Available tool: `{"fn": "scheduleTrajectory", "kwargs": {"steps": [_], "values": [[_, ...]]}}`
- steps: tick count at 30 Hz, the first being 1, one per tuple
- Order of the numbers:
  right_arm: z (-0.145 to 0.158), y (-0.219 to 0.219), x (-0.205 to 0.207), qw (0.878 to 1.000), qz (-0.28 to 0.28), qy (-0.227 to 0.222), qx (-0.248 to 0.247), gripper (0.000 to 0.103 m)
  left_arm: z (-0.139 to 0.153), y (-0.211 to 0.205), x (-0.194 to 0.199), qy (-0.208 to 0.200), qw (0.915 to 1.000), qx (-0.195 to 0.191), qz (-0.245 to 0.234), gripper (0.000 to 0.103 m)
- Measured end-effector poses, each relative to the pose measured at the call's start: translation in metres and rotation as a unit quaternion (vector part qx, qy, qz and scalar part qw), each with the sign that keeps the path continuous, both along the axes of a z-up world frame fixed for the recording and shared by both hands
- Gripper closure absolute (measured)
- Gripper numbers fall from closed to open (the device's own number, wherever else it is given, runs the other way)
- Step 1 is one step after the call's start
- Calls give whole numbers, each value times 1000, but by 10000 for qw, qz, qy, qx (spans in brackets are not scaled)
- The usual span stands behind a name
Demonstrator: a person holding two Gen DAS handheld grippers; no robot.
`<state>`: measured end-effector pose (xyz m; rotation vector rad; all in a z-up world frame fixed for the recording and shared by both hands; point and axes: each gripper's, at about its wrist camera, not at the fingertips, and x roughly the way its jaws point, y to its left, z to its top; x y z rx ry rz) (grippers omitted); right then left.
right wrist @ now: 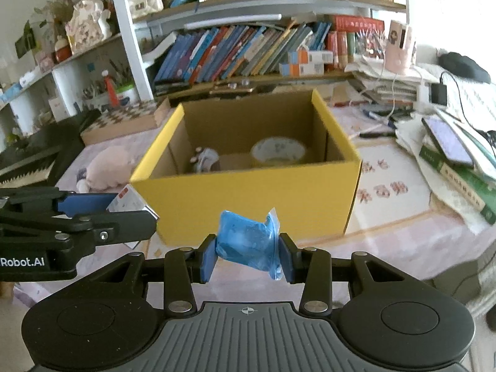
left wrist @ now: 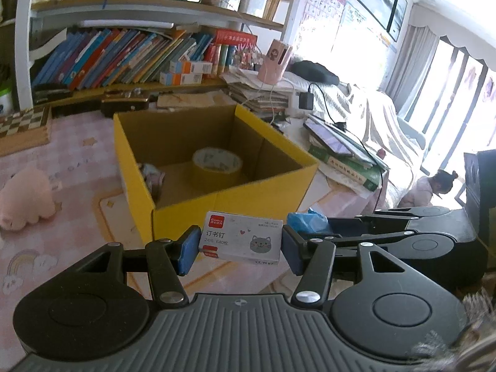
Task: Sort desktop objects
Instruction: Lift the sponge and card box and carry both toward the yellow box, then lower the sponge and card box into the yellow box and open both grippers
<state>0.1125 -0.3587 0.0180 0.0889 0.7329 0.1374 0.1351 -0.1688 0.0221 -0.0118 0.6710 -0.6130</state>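
The left gripper point(left wrist: 240, 249) is squeezing a staple box point(left wrist: 241, 238) tight by its ends. The right gripper point(right wrist: 247, 255) is pinching a soft blue bag point(right wrist: 246, 240). Both are hanging just in front of the yellow box point(right wrist: 248, 195), where tape point(left wrist: 217, 164) is already sitting. The bag could slip out, being squishy, or bump the box wall if carried too low.

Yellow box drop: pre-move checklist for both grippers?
1. Left gripper shut on staple box: ok.
2. Right gripper shut on blue packet: ok.
3. Yellow box open on top: ok.
4. Free floor inside beside tape roll and small bundle: ok.
5. Both loads over the opening: not ok, both short of the near wall.
6. Packet grip secure: cannot tell, soft wrapper.
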Motion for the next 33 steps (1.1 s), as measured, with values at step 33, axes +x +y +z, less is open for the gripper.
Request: {"fn": "scheduleTrajectory", "kwargs": {"steps": [33], "values": [[-26, 12, 180, 8828, 3839, 435, -2673, 62, -21, -91, 155, -70, 9762, 2116, -467, 50]]}}
